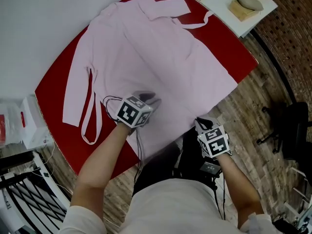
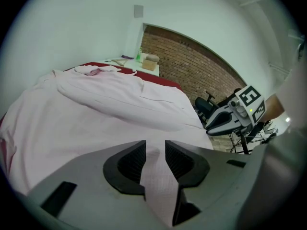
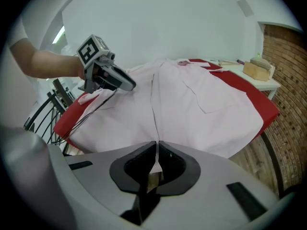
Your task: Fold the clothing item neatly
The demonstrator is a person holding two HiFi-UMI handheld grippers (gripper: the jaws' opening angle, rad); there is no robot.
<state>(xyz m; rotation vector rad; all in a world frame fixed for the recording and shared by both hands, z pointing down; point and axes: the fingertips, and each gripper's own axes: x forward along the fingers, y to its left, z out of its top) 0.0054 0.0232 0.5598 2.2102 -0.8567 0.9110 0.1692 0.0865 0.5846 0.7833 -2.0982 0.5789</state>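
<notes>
Left gripper [image 2: 154, 150]: fingers [image 2: 128, 163] stand narrowly apart, clamped on a raised fold of the pink garment [image 1: 156, 57] that fills the gap. Right gripper [image 3: 157, 150]: fingers nearly together, pinching a thin edge of the garment at its near right. The garment lies spread across the red worktop [image 1: 51, 89], its near edge overhanging.
</notes>
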